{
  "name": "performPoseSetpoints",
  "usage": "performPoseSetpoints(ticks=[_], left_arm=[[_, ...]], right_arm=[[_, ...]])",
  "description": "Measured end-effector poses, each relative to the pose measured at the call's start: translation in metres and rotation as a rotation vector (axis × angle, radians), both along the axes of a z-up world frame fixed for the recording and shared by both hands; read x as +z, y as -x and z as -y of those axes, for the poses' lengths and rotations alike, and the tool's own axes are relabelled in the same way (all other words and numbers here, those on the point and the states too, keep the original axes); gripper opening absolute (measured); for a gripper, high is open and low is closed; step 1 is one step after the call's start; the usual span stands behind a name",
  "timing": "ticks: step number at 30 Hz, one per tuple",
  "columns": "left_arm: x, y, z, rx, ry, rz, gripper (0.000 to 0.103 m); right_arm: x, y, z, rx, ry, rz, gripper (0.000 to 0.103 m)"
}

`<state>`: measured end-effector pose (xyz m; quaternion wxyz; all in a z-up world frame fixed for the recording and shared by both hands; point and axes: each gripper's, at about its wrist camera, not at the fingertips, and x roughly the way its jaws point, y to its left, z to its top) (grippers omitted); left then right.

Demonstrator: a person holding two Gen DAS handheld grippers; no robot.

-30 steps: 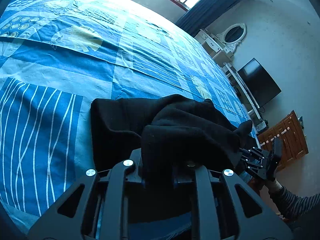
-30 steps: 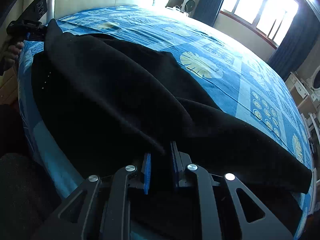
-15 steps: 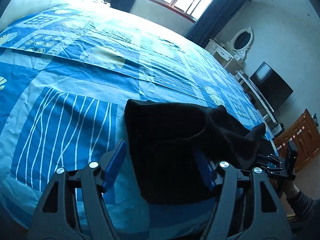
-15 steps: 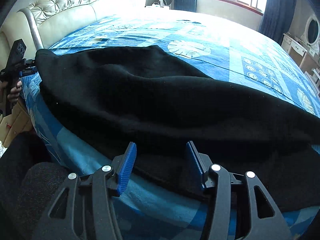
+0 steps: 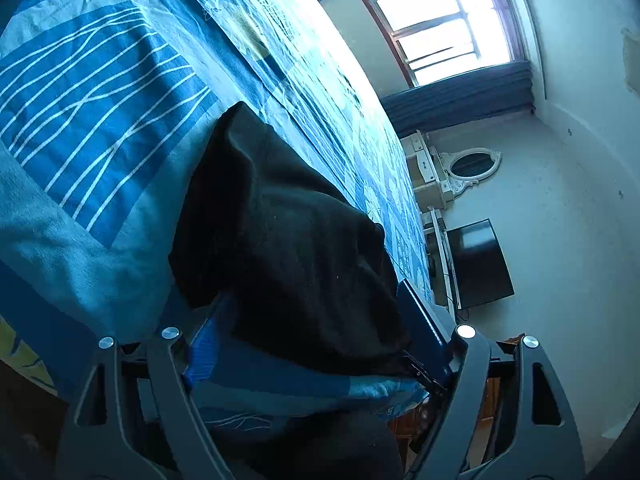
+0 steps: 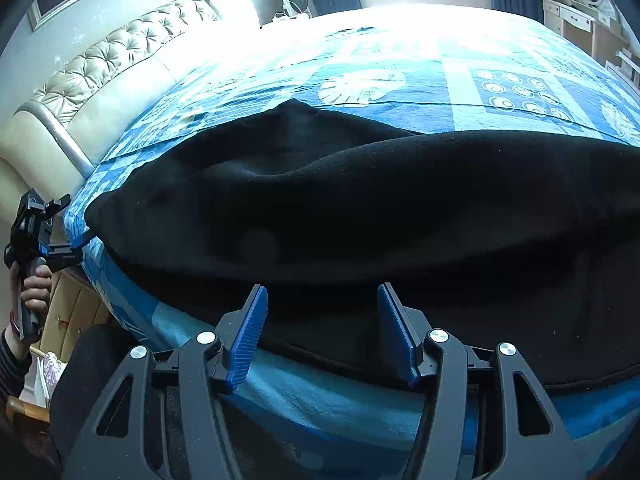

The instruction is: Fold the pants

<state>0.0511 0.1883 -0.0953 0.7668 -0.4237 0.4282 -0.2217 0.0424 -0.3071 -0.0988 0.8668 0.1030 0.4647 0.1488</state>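
The black pants [image 6: 360, 208] lie folded lengthwise along the near edge of the bed; one end shows in the left wrist view [image 5: 288, 248]. My left gripper [image 5: 316, 320] is open, its blue pads either side of that end without clamping it. It also shows at the far left of the right wrist view [image 6: 60, 240]. My right gripper [image 6: 320, 320] is open, its pads at the pants' near edge, holding nothing.
The bed's blue patterned cover [image 6: 400, 80] spreads beyond the pants. A cream tufted headboard [image 6: 100, 72] stands at the left. A TV [image 5: 476, 264], a white dresser with an oval mirror [image 5: 472, 164] and a window [image 5: 440, 20] line the far wall.
Both grippers were shut on the pants a second ago; both have opened and let go. The pants now lie flat on the bed. The left gripper has tilted and drawn back to the edge.
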Motion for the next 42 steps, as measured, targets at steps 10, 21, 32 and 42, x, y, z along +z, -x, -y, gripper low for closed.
performPoseSetpoints(ticks=[10,21,32,42], left_arm=[[0.004,-0.022,-0.001,0.160,-0.088,-0.074,0.062],[-0.001,-0.027,0.020,0.149,-0.272,-0.116,0.033],[-0.001,-0.015,0.034,0.056,-0.383,-0.140,0.013],[-0.008,-0.017,0.025,0.077,-0.412,-0.131,0.011]], right_arm=[[-0.012,-0.014,0.042,-0.215,-0.292,-0.090,0.058],[-0.040,-0.026,0.072,-0.454,-0.519,-0.166,0.010],[0.008,0.025,0.081,-0.412,-0.501,-0.098,0.008],[-0.037,0.036,0.079,-0.420,-0.457,-0.180,0.008]])
